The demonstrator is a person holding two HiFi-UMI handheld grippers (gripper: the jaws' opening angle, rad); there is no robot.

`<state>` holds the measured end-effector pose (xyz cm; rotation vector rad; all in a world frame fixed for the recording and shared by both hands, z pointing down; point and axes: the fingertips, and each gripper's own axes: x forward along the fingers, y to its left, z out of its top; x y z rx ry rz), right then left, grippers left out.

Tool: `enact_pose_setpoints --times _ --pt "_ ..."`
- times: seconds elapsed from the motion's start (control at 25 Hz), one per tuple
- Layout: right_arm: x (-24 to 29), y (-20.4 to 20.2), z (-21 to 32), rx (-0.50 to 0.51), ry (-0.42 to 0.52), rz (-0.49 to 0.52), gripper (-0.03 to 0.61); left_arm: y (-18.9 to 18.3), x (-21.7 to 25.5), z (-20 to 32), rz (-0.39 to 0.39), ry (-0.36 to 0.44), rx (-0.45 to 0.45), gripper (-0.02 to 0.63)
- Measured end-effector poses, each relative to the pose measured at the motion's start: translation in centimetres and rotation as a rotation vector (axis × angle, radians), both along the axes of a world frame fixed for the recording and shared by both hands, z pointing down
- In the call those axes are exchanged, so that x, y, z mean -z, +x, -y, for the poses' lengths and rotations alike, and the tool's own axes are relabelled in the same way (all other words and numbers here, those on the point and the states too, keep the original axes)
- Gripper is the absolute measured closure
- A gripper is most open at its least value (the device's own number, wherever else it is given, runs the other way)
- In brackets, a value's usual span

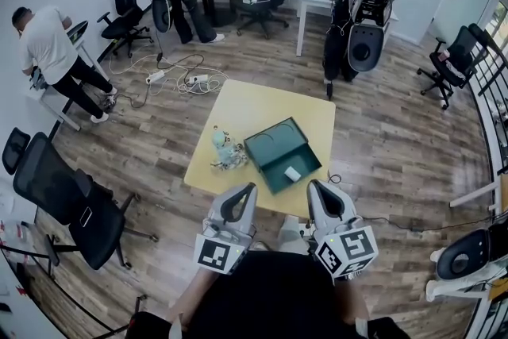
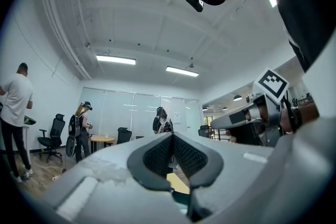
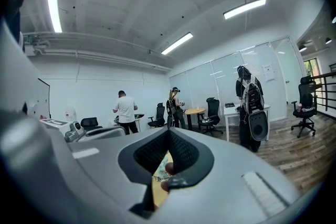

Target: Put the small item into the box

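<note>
A dark green open box (image 1: 272, 145) lies on the square yellow table (image 1: 278, 103), and a small white item (image 1: 292, 173) rests inside it near its front corner. A heap of small pale items (image 1: 226, 152) sits on the table just left of the box. My left gripper (image 1: 248, 190) and right gripper (image 1: 316, 186) hang side by side in front of the table's near edge, close to my body and short of the box. Both point level, jaws together, nothing between them. In the left gripper view the tips (image 2: 172, 136) meet; in the right gripper view (image 3: 169, 131) likewise.
A black office chair (image 1: 67, 198) stands left of me. Cables and a power strip (image 1: 178, 79) lie on the wooden floor beyond the table. A person with a backpack (image 1: 365, 4) stands at a white desk behind, and two other people work at the far left.
</note>
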<state>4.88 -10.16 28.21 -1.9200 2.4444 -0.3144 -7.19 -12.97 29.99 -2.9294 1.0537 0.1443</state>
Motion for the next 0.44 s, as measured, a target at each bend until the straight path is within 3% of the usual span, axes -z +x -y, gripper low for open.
enact_pose_setpoints --times 0.44 --pt "-0.19 0.05 0.39 0.015 -0.001 0.004 0.577 0.19 -0.42 0.59 0.005 -0.007 -0.004 0.612"
